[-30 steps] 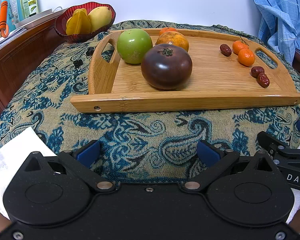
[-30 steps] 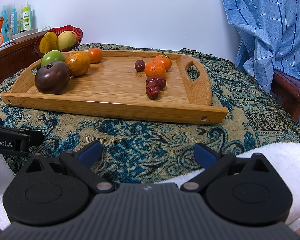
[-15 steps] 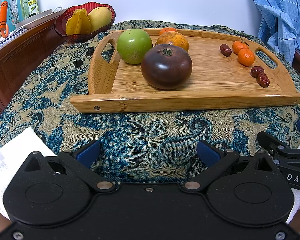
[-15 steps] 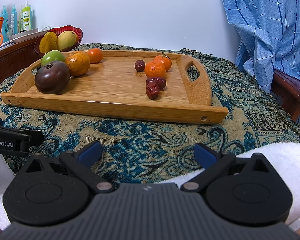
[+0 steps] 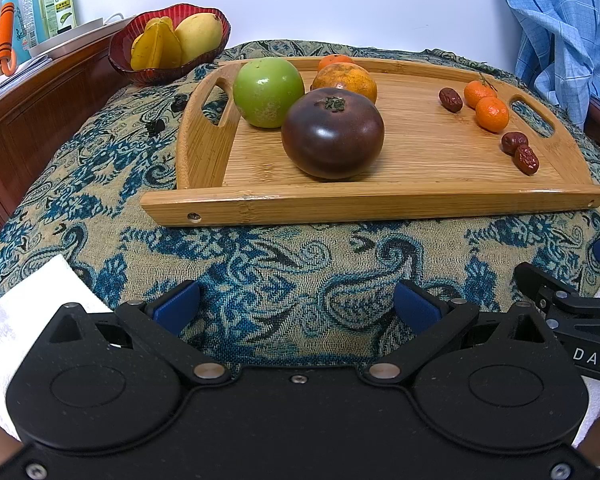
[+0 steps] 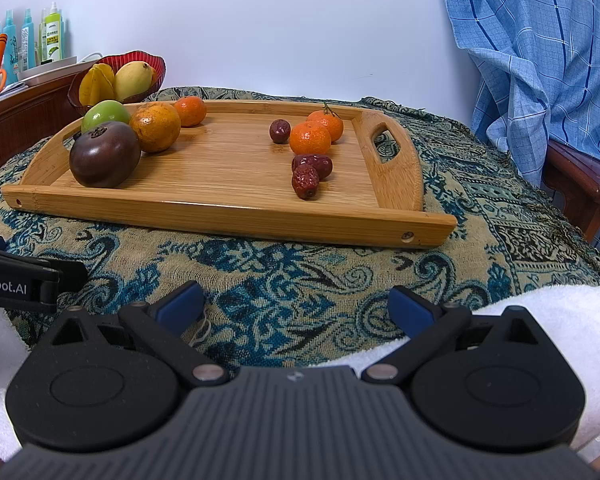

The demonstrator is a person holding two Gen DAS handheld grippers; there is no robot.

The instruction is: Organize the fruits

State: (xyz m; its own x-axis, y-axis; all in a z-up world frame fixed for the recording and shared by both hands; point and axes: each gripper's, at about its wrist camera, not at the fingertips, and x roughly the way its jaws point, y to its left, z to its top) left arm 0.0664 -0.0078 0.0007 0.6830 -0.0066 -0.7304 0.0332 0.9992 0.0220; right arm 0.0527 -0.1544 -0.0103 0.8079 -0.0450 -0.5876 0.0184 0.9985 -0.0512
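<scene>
A bamboo tray (image 5: 380, 204) (image 6: 228, 216) lies on the patterned cloth. At its left end sit a dark purple fruit (image 5: 332, 138) (image 6: 104, 154), a green fruit (image 5: 268, 92) (image 6: 104, 114), a large orange (image 5: 346, 80) (image 6: 156, 126) and a small orange (image 6: 191, 110). At its right end lie two mandarins (image 5: 491, 114) (image 6: 310, 138) and three red dates (image 5: 526, 160) (image 6: 306, 180). My left gripper (image 5: 296, 306) and my right gripper (image 6: 294, 306) both stand open and empty, low over the cloth in front of the tray.
A red bowl (image 5: 124, 56) (image 6: 156, 64) with a starfruit and a mango stands behind the tray's left end. Bottles (image 5: 40, 8) line a wooden shelf at the far left. A blue checked cloth (image 6: 540, 52) hangs over wooden furniture at the right. White towels (image 5: 16, 320) (image 6: 552, 312) lie beside the grippers.
</scene>
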